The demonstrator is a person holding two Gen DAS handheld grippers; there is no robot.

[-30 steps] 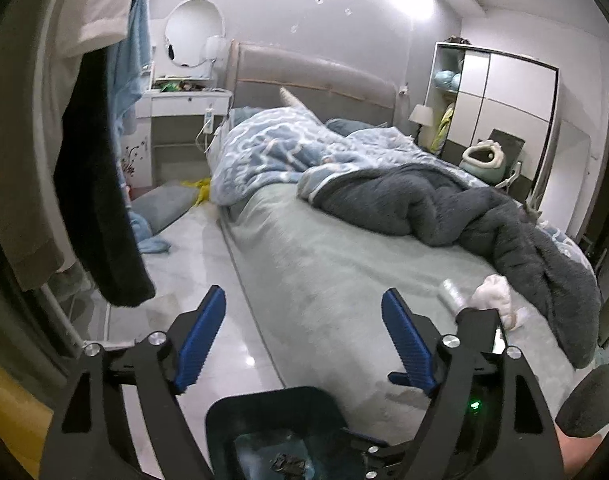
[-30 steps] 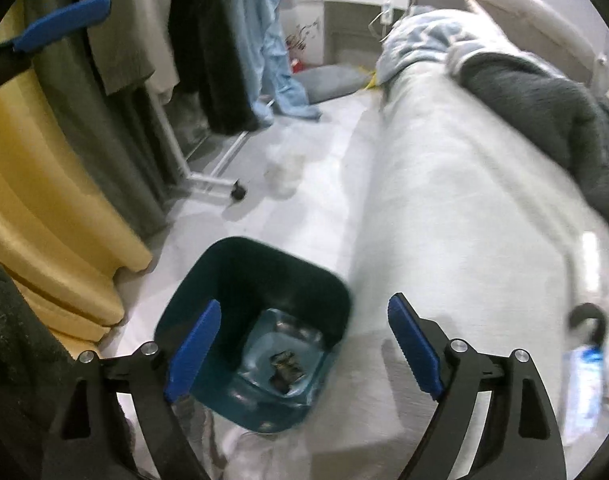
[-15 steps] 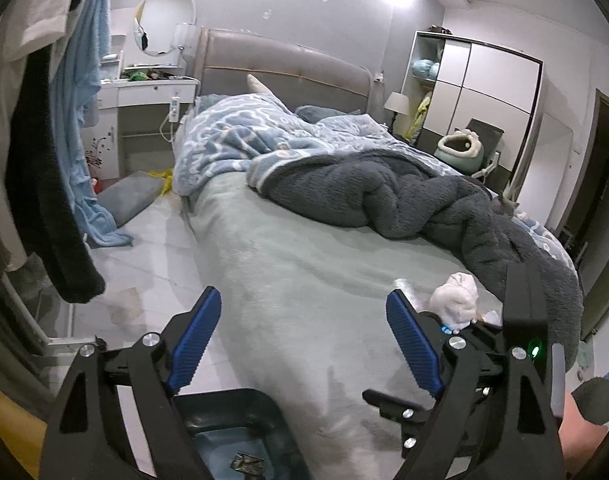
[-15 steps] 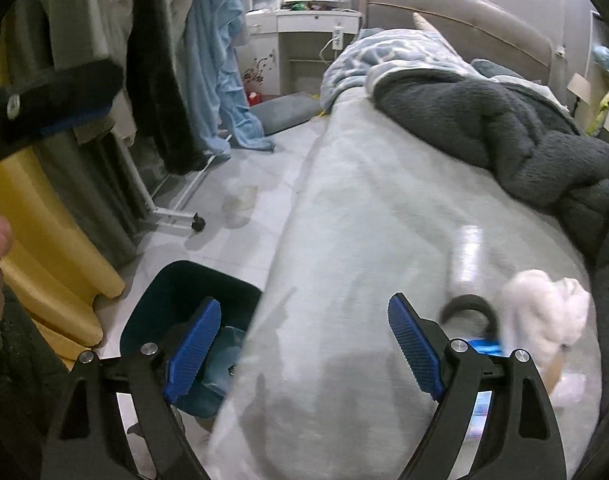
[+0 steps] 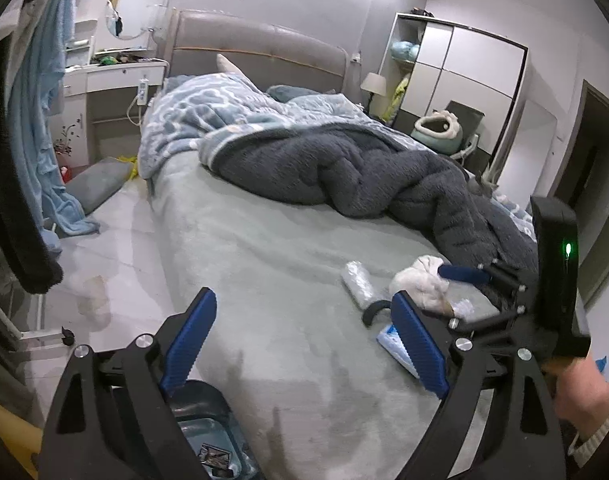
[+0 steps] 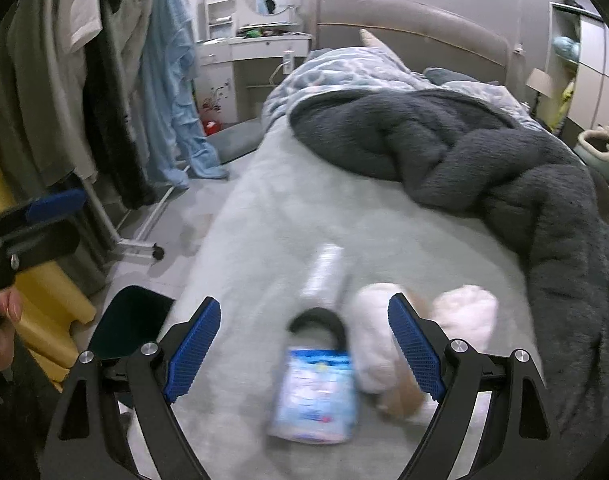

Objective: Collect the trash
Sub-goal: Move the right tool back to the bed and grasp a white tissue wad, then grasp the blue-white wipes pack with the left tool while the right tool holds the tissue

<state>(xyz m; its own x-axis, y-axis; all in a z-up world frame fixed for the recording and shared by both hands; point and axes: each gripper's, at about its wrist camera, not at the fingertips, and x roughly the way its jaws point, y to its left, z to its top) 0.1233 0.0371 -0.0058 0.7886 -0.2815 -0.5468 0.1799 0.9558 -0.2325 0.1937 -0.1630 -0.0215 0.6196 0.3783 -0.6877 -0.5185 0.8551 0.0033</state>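
Grey-green bedding covers the wide bed (image 6: 264, 240) where the trash lies, near its foot-end edge. Only my left view shows inside the dark teal plastic bin (image 5: 208, 432) on the floor beside the bed, with scraps at its bottom; my right view shows just its rim. My right gripper (image 6: 304, 348) tilts downward with its jaws wide and nothing clamped, over the blue-and-white plastic packet (image 6: 316, 396). My left gripper (image 5: 300, 344) is opening, empty. A crinkled clear plastic bottle (image 6: 324, 276) lies lengthwise toward the headboard, beside crumpled white tissue (image 6: 468, 312).
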